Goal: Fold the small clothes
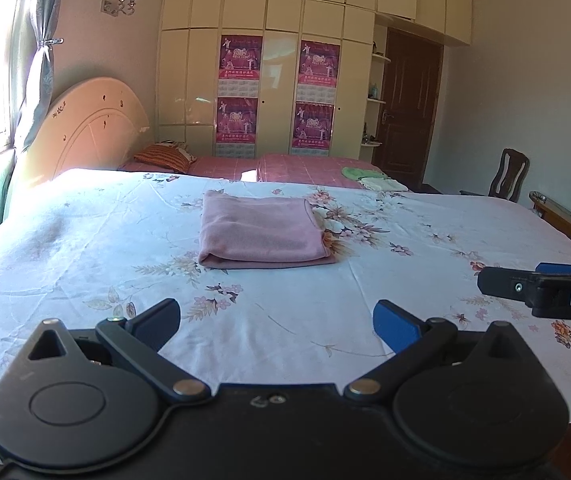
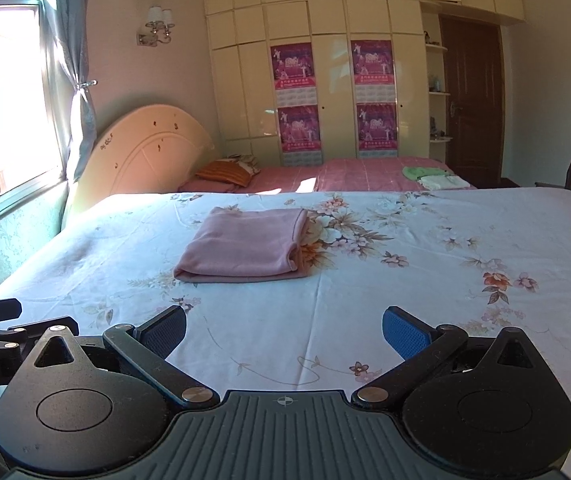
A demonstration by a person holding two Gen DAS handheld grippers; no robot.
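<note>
— Where's the pink garment?
— Folded, mid-bed, on the flowered sheet.
— And the grippers?
— Left gripper and right gripper both spread wide, holding nothing, short of it.

Two wrist fisheyes, side by side, low over the bed's near edge

Each looks forward along its own hand-held gripper, left and right, across the floral bed toward the wardrobe. Both share the folded pink cloth mid-bed, headboard, posters and door. The right view sits further right, catching the window; each glimpses the other hand-held gripper at its edge.
</note>
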